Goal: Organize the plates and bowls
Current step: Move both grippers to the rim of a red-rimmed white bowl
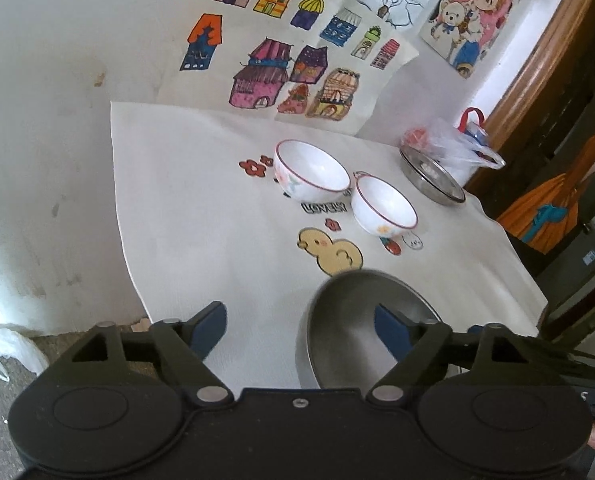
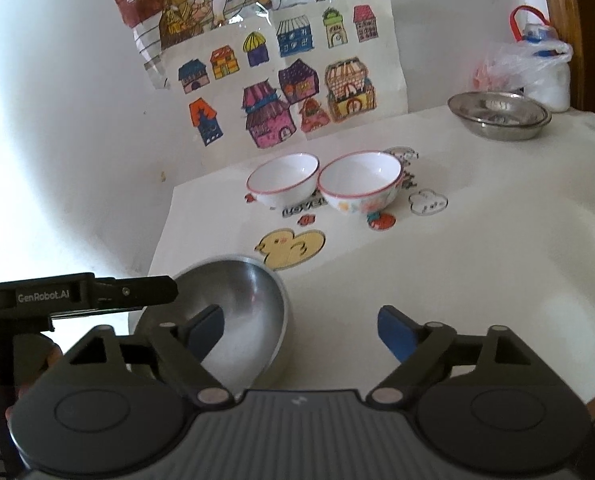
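A steel bowl (image 1: 349, 320) (image 2: 241, 296) sits at the near edge of the white printed cloth (image 1: 201, 208). My left gripper (image 1: 301, 332) is open; its right finger (image 1: 393, 334) is over the bowl's inside and its left finger is outside the rim. My right gripper (image 2: 301, 332) is open too, its left finger (image 2: 207, 332) over the same bowl. The left gripper (image 2: 153, 292) shows side-on at the bowl's left rim. Two white red-rimmed bowls (image 1: 311, 170) (image 1: 383, 206) (image 2: 283, 184) (image 2: 361, 180) stand side by side further back. A shallow steel dish (image 1: 431, 178) (image 2: 497, 114) lies at the far right.
A plastic bag over a white bottle (image 1: 463, 148) (image 2: 541, 68) stands behind the steel dish. Coloured drawings (image 1: 281, 60) (image 2: 281, 92) hang on the white wall behind the table. The table drops off at the right edge (image 1: 521, 264), beside a wooden frame (image 1: 537, 52). A hand holds the left gripper.
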`<state>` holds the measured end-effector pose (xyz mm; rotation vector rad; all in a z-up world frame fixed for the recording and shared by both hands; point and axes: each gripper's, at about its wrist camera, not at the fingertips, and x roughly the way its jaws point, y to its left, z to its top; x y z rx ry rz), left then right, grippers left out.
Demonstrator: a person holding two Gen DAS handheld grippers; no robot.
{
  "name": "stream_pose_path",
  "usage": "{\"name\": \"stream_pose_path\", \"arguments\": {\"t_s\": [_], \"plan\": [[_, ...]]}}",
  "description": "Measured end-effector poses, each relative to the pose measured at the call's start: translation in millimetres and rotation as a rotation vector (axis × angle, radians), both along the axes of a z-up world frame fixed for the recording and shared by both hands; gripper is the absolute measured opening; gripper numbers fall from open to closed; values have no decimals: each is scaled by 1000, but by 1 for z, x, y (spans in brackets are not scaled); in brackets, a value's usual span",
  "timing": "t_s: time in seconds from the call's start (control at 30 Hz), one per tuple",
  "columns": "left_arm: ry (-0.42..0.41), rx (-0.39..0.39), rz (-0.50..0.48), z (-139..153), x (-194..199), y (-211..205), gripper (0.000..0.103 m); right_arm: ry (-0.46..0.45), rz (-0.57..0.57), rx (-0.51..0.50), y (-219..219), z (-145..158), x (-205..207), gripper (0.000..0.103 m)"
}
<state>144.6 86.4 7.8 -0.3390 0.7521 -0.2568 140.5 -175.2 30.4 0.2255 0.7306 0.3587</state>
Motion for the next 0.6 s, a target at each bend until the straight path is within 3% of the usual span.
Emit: {"name": "stream_pose_path", "arguments": {"t_s": [0.17, 0.27, 0.6], "plan": [[-14, 27, 12, 5, 19, -1, 92, -25, -8, 1, -4, 4, 16, 96], [-24, 49, 26, 9, 33, 0, 98, -42, -17, -11, -7, 7, 28, 98], [-52, 126, 64, 19, 89, -5, 102, -126, -52, -69, -14, 23, 91, 103]]}}
